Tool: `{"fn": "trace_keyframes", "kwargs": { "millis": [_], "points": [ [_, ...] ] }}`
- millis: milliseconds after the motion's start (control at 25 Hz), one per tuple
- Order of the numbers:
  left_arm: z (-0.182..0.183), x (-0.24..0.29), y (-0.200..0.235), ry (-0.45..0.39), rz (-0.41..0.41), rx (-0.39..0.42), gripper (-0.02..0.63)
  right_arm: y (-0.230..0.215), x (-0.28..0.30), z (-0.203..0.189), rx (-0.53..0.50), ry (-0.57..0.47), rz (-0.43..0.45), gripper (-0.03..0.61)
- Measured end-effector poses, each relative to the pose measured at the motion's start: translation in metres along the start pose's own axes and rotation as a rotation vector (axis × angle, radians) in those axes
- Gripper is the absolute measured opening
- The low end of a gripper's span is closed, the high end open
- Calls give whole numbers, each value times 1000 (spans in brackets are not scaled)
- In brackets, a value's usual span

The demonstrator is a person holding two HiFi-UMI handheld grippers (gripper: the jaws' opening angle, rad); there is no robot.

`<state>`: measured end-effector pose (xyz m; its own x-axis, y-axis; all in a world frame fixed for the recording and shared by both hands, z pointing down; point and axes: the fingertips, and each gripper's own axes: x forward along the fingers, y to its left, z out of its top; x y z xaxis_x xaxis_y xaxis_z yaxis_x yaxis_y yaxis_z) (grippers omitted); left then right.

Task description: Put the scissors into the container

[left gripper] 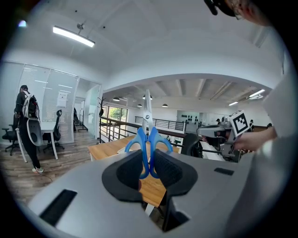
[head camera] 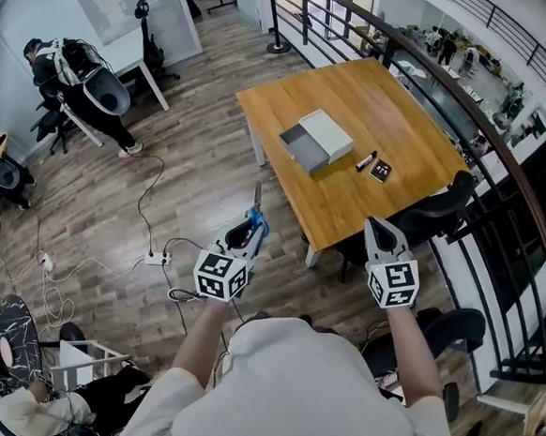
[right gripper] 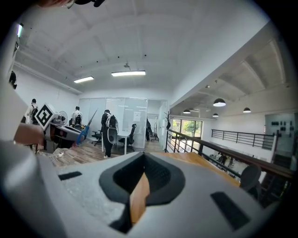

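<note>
Scissors (left gripper: 149, 134) stand blades-up, handles clamped in the left claw (left gripper: 150, 160), while the right claw (right gripper: 143, 162) is together, empty.

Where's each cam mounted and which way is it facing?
Head view: on the person's head, steeply down at the table; left gripper, right gripper, forearms show.
Left gripper view: along its jaws, shut on the scissors, toward the table.
Right gripper view: along its empty jaws, over the table.
Shared: each gripper view catches the other gripper.
</note>
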<state>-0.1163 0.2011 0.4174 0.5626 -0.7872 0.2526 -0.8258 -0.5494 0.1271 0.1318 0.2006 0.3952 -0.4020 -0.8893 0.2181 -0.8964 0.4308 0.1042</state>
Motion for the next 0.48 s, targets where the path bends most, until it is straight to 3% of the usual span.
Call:
{"fn": "trace_keyframes", "kwargs": {
  "millis": [480],
  "points": [
    [-1, 19, -1, 13, 16, -15, 72, -16, 9, -15, 25, 20, 7, 3]
  ]
}}
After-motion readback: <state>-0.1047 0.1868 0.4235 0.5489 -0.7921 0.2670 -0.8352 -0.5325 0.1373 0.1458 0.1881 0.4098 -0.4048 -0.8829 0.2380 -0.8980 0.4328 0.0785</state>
